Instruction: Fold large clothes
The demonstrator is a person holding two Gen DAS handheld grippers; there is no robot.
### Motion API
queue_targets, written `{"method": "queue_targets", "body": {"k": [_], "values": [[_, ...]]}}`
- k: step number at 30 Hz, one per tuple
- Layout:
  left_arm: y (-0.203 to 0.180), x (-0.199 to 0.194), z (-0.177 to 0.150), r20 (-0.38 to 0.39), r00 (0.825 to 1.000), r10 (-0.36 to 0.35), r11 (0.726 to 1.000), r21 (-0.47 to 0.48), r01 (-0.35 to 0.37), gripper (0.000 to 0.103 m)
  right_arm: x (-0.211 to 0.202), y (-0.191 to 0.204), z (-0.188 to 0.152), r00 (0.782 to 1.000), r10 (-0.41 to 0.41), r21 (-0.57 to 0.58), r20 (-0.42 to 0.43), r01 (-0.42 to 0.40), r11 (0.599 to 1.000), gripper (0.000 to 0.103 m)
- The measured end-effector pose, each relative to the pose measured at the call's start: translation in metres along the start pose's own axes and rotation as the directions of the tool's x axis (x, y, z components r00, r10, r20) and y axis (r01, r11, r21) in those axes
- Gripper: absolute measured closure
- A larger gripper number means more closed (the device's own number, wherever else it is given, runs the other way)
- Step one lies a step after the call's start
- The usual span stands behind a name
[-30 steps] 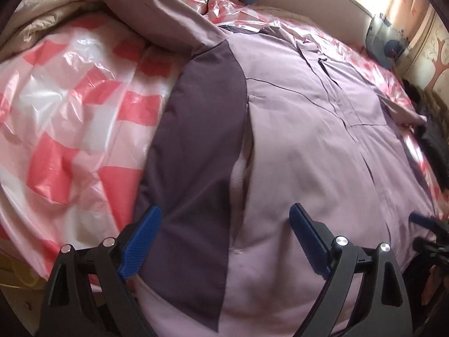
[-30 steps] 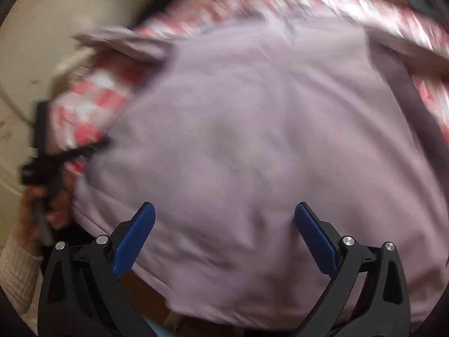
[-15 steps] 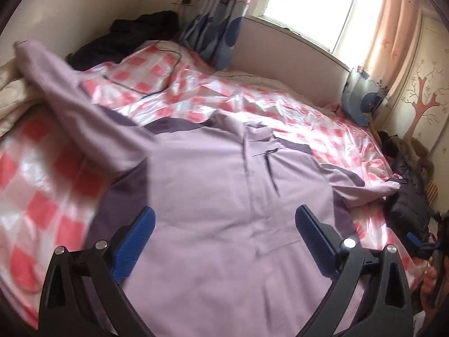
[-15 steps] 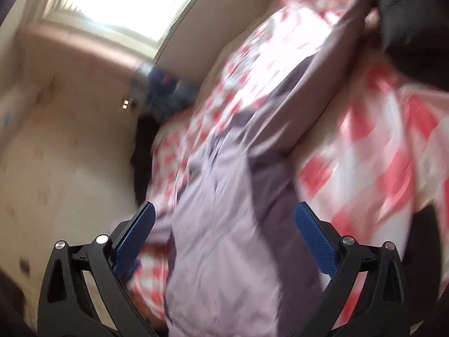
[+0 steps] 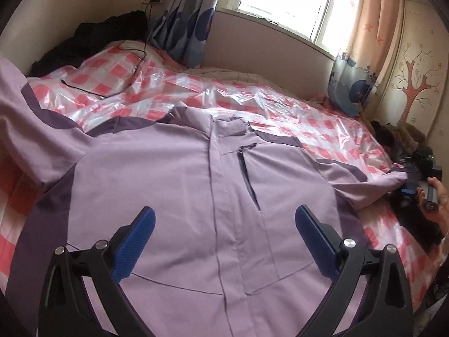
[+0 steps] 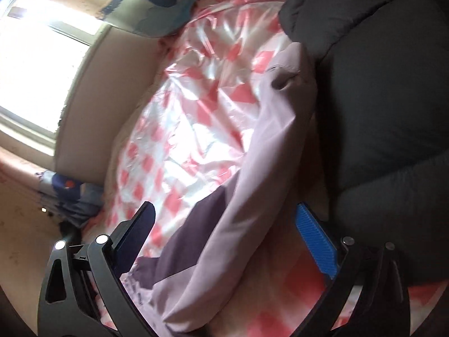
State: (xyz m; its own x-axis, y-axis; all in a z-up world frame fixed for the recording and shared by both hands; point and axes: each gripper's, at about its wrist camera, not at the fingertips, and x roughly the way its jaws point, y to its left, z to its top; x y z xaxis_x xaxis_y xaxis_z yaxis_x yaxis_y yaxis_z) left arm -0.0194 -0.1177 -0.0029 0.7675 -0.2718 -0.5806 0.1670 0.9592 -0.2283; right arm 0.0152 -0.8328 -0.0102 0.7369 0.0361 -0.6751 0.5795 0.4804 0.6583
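A lilac jacket (image 5: 174, 185) with dark purple panels lies front up on the bed, zip closed. My left gripper (image 5: 224, 210) hovers open over its lower front, with nothing between the fingers. One sleeve (image 5: 33, 129) trails off to the left, while the other sleeve (image 5: 364, 185) reaches right to its cuff. There a hand (image 5: 433, 196) holds my right gripper (image 5: 408, 189). In the right wrist view the right gripper (image 6: 224, 206) stands open and rolled sideways. That sleeve (image 6: 266, 168) runs between its blue pads (image 6: 315, 238) without being pinched, with the cuff (image 6: 291, 67) beyond.
Pink checked plastic sheeting (image 5: 252, 104) covers the bed. A black padded coat (image 6: 378, 98) lies right beside the sleeve. Dark clothes (image 5: 92, 36) are piled at the far left corner, with a cable (image 5: 134, 56) on the sheet. The window ledge (image 5: 269, 39) and curtains (image 5: 185, 22) stand behind.
The left gripper drew back and tilted up, so the whole jacket front shows. The right gripper swung from the jacket's body to the right sleeve and rolled over.
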Motion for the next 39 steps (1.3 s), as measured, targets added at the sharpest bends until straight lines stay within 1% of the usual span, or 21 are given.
{"method": "queue_targets", "body": {"k": [1,2,3,5,6,7,8,9,10,12,13,14,16,18,20,22,25,29,32,35,39], "values": [[0.0,0.003,-0.001,-0.002,1.0,0.013,1.0,0.008,-0.013,0.007,0.007,-0.004,0.003,1.0,-0.021,0.007,0.009,0.021,1.0,0.007],[0.001,0.005,-0.003,-0.005,1.0,-0.005,1.0,0.017,0.005,0.007,0.015,-0.005,0.0,0.999,-0.036,0.015,0.013,0.036,0.999,0.007],[0.002,0.007,-0.005,-0.005,1.0,-0.007,1.0,0.03,0.007,0.007,0.021,-0.011,0.006,0.999,-0.042,0.032,0.012,0.042,0.999,0.007],[0.005,0.014,-0.01,-0.032,0.999,0.032,0.999,0.044,-0.03,0.007,0.034,-0.014,0.006,1.0,-0.007,0.061,0.026,0.006,0.998,0.007],[0.009,0.019,-0.01,-0.065,0.998,0.016,1.0,0.022,-0.015,0.007,0.036,-0.015,0.01,0.999,0.008,0.05,0.04,-0.01,0.999,0.014],[0.013,0.023,-0.009,-0.09,0.996,-0.021,1.0,-0.014,0.02,0.007,0.04,-0.012,0.012,0.999,0.016,0.026,0.046,-0.017,1.0,0.04],[0.016,0.025,-0.01,-0.099,0.995,-0.032,0.999,-0.038,0.028,0.007,0.042,-0.011,0.012,0.999,0.033,0.012,0.04,-0.034,0.999,0.059],[0.018,0.026,-0.011,-0.099,0.995,-0.023,0.999,-0.045,0.019,0.007,0.044,-0.013,0.012,0.998,0.055,0.02,0.032,-0.056,0.998,0.084],[0.019,0.027,-0.013,-0.098,0.995,-0.012,0.999,-0.043,0.007,0.007,0.042,-0.014,0.01,0.996,0.082,0.022,0.038,-0.083,0.996,0.085],[0.02,0.029,-0.015,-0.104,0.995,-0.004,0.999,-0.048,-0.001,0.007,0.031,-0.009,0.007,0.99,0.118,-0.024,0.075,-0.116,0.993,0.087],[0.021,0.029,-0.015,-0.106,0.994,-0.004,0.999,-0.054,-0.002,0.007,0.024,-0.003,0.005,0.982,0.161,-0.048,0.099,-0.157,0.986,0.087],[0.021,0.029,-0.015,-0.103,0.995,-0.002,0.998,-0.057,-0.004,0.007,0.013,0.002,0.002,0.966,0.224,-0.086,0.127,-0.214,0.973,0.087],[0.021,0.027,-0.016,-0.093,0.996,0.003,0.998,-0.06,-0.009,0.007,-0.013,0.011,-0.011,0.919,0.354,-0.169,0.172,-0.326,0.93,0.087],[0.022,0.026,-0.015,-0.089,0.996,0.001,0.997,-0.074,-0.008,0.007,-0.027,0.008,-0.02,0.89,0.419,-0.166,0.179,-0.392,0.905,0.087],[0.025,0.026,-0.015,-0.087,0.996,0.0,0.995,-0.096,-0.009,0.007,-0.03,0.003,-0.022,0.887,0.427,-0.136,0.176,-0.407,0.903,0.087],[0.028,0.025,-0.014,-0.088,0.996,0.004,0.993,-0.115,-0.014,0.007,-0.035,0.001,-0.023,0.885,0.424,-0.115,0.194,-0.409,0.905,0.087],[0.032,0.023,-0.012,-0.093,0.995,0.034,0.99,-0.134,-0.047,0.007,-0.044,0.012,-0.024,0.862,0.453,-0.109,0.226,-0.44,0.891,0.087],[0.037,0.018,-0.009,-0.079,0.995,0.067,0.987,-0.141,-0.078,0.007,-0.062,0.059,-0.032,0.841,0.484,-0.165,0.242,-0.456,0.875,0.087],[0.045,0.012,-0.003,-0.074,0.995,0.071,0.979,-0.184,-0.084,0.007,-0.074,0.103,-0.042,0.824,0.515,-0.225,0.236,-0.469,0.854,0.087],[0.055,0.005,0.002,-0.07,0.995,0.074,0.968,-0.234,-0.088,0.007,-0.084,0.151,-0.059,0.806,0.556,-0.293,0.205,-0.491,0.82,0.087],[0.063,-0.008,0.009,-0.046,0.995,0.086,0.961,-0.261,-0.095,0.007,-0.091,0.219,-0.091,0.774,0.62,-0.368,0.132,-0.542,0.755,0.087]]}}
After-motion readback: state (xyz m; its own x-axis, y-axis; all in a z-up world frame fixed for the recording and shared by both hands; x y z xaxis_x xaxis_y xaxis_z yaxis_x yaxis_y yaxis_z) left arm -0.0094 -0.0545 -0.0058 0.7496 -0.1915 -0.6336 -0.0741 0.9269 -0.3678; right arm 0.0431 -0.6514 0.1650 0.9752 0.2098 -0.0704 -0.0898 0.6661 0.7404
